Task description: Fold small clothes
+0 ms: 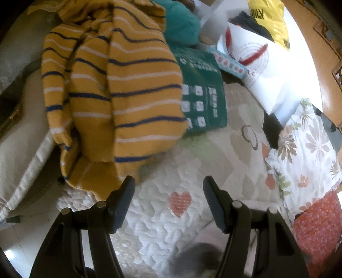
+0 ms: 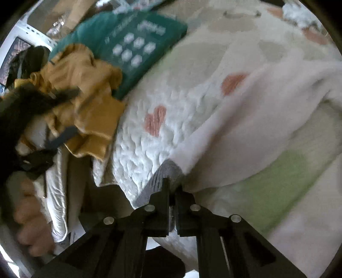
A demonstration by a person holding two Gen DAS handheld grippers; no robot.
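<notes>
Both tools hang over a quilted bed cover: the left hand-held gripper [image 1: 168,192] has its jaws spread wide with nothing between them, only bare quilt [image 1: 158,226] beneath, while the right hand-held gripper [image 2: 172,188] has its jaws pressed together on the grey cuff [image 2: 165,173] of a pale garment [image 2: 245,132]. That quilt is white and puffy, stitched in a pebbled pattern with pink-red hearts [image 1: 180,202] and beige patches, and it hangs over a cream padded edge [image 1: 19,158] at the left of the left wrist view. A mustard striped top [image 1: 119,85], banded in navy and white, lies bunched just beyond the left finger of the open tool, its lower hem close to that fingertip but apart from it. Beside it rests a dark green printed pack [image 1: 203,96] with white icons, and above that a teal fabric bundle [image 1: 181,25]. Farther right sit a white bag with red markings [image 1: 252,57], a yellow bag [image 1: 269,19], a floral pillow [image 1: 303,149] and a red dotted cloth [image 1: 318,224], with a wooden floor [image 1: 316,64] showing past them. In the right wrist view the pale garment, white with a light green band [image 2: 277,188], spreads up and to the right from the closed jaws across the quilt, blurred; the mustard top lies well to the left of it, near the person's bare foot [image 2: 32,224] at the frame's edge.
</notes>
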